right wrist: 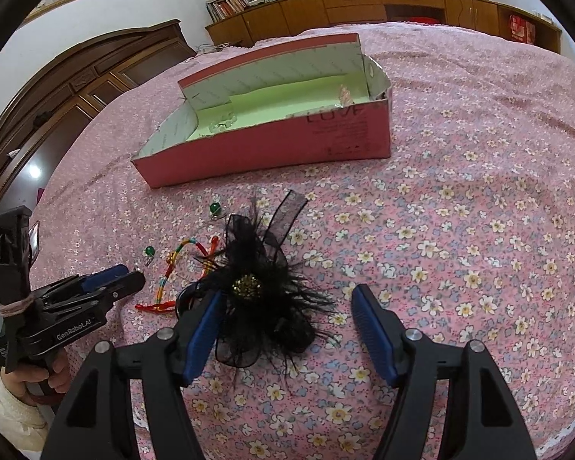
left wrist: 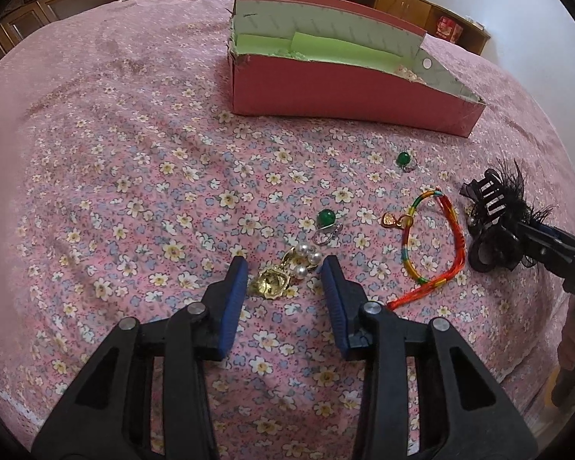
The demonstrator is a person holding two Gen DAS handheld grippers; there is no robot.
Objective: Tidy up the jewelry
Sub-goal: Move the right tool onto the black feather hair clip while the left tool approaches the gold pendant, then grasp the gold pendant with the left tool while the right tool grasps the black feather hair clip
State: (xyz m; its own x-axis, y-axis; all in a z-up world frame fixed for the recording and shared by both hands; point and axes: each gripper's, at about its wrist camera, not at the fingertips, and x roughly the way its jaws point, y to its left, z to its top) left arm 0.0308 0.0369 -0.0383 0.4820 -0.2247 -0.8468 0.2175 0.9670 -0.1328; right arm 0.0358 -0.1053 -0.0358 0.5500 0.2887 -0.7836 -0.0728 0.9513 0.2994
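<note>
Left gripper point(left wrist: 283, 268): nearest the left wrist camera, blue-padded fingers spread apart, low over the bedspread, nothing clamped.
Gold brooch with pearls point(left wrist: 283, 274): lies between the left fingertips on the cloth; cannot tell if either pad touches it; well in front of the pink box.
Right gripper point(right wrist: 287, 299): fingers spread wide around the black hair clip, not closed on it; left pad point(right wrist: 207, 318) sits against the feathers, right pad clear of it.
Black feathered hair clip point(right wrist: 264, 287): on the bedspread, in front of the pink box, gold beaded centre facing up; from the left wrist view its toothed claw point(left wrist: 490, 207) shows, with the right gripper reaching in from the right edge.
Multicolour cord bracelet point(left wrist: 433, 245): flat on the cloth in front of the box, just beside the hair clip, gold heart charm point(left wrist: 391, 219) on its loop.
Green bead earring, nearer point(left wrist: 326, 218): in front of the box, just beyond the brooch.
Green bead earring, farther point(left wrist: 403, 159): closer to the box front wall, apart from the rest.
Pink box point(left wrist: 349, 94): open, green lining; some small pale pieces inside, too small to identify.
Bedspread point(left wrist: 134, 199): pink floral, under everything.
Person's hand point(right wrist: 30, 375): grips the left gripper's handle, left edge of the right wrist view.
</note>
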